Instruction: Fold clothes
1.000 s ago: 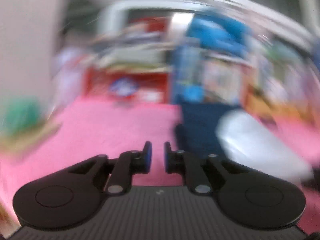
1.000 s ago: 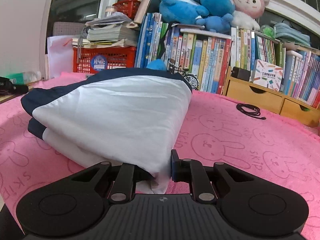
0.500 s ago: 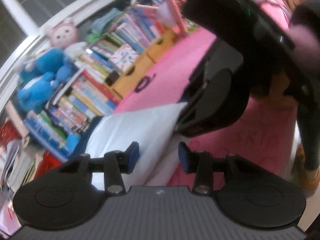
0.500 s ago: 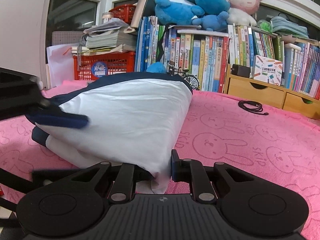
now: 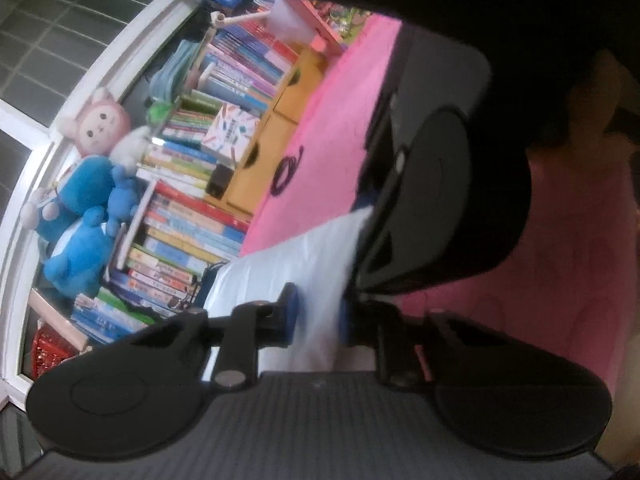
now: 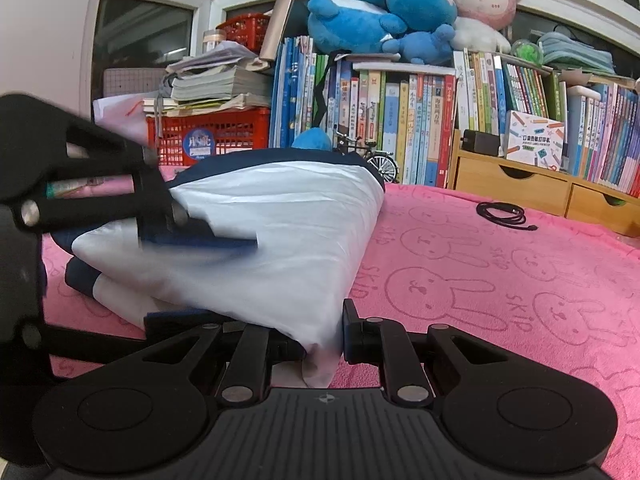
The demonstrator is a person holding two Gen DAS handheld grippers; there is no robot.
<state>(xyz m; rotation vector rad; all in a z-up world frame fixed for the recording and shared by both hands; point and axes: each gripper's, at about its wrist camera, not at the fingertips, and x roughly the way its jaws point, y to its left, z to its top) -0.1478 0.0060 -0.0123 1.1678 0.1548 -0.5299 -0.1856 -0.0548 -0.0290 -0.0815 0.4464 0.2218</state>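
Note:
A folded white and navy garment [image 6: 280, 220] lies on the pink rabbit-print towel [image 6: 480, 280]. My right gripper [image 6: 324, 344] is shut on the garment's near corner, white cloth pinched between its pads. My left gripper [image 6: 208, 280] comes in from the left, rolled on its side. One blue pad lies over the fold and one under it. Its jaws are closing, and in the left wrist view the white cloth [image 5: 288, 264] fills the gap of the left gripper [image 5: 318, 312]. The right gripper's black body [image 5: 432, 184] looms close ahead there.
Behind the towel stand a row of books [image 6: 400, 120], blue and pink plush toys [image 6: 400, 4], a red basket [image 6: 208, 136] under stacked papers and wooden drawers [image 6: 512, 184]. A coiled black cable [image 6: 502, 213] lies on the towel at the right.
The left gripper swung in from the left, rolled onto its side, opened, then closed over the garment's near left edge. The right gripper kept still, holding the corner.

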